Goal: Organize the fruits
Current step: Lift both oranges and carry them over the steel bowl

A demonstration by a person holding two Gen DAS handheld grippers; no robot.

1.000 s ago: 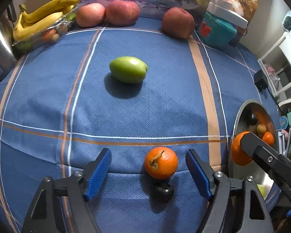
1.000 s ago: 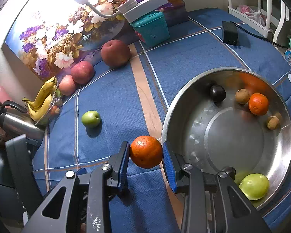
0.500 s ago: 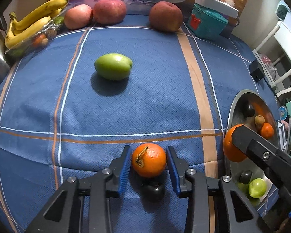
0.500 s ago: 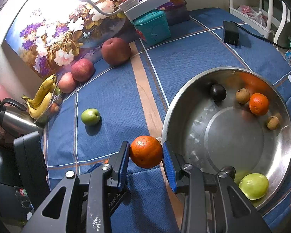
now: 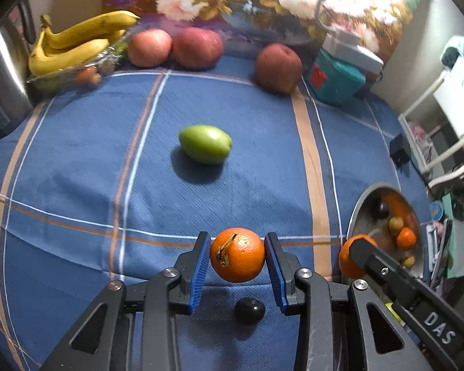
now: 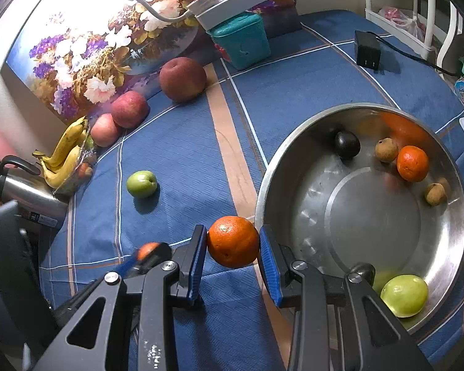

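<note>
My left gripper [image 5: 237,255] is shut on an orange with a stem [image 5: 237,255], held just above the blue cloth. A small dark fruit [image 5: 249,310] lies on the cloth under it. My right gripper [image 6: 233,241] is shut on a second orange [image 6: 233,241] at the left rim of the steel bowl [image 6: 272,167]. Several fruits lie in the bowl: a dark one [image 6: 347,144], a small orange [image 6: 412,163], two brown ones and a green one [image 6: 404,295]. A green fruit [image 5: 205,143] lies loose mid-cloth. In the right wrist view the left gripper with its orange [image 6: 147,252] shows blurred at the lower left.
Along the back stand three red apples [image 5: 198,48], bananas [image 5: 77,43] on a wrapped tray, a teal box [image 5: 337,80] with a lamp, and a flower painting. A steel kettle [image 6: 24,188] sits at the left. A black power adapter [image 6: 367,52] lies at the far right of the cloth.
The left gripper's fingers closed around the stemmed orange and lifted it off the cloth, leaving the dark fruit below. The right gripper kept still with its orange.
</note>
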